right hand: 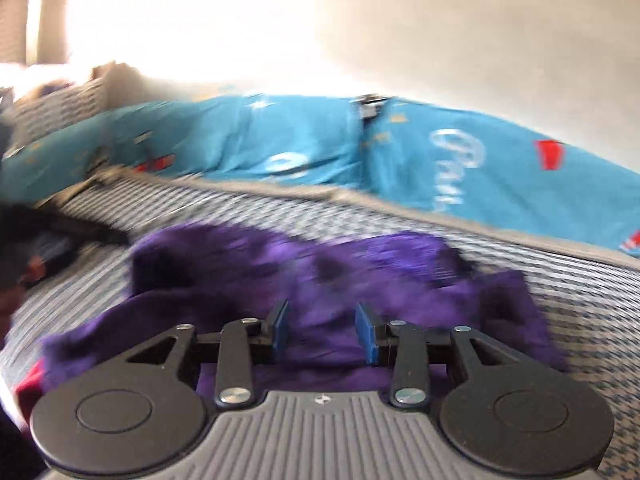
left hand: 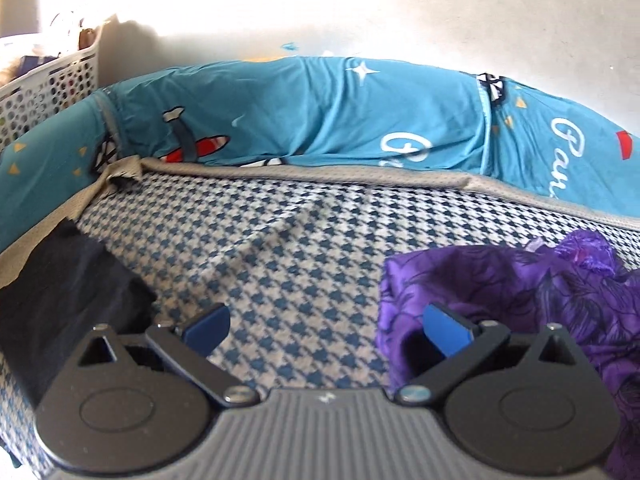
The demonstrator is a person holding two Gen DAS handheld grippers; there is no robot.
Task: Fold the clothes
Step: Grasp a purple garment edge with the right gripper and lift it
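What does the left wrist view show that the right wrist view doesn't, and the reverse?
Only the left wrist view: the open left gripper above the checked sheet, and crisp detail, such as the holes in the white basket and the leaf print on the purple garment.

Only the right wrist view: the open right gripper over the garment, its whole crumpled spread, and a red patch at lower left. It is motion-blurred.

Both: the sheet, the teal bedding, the basket, a dark cloth at left.
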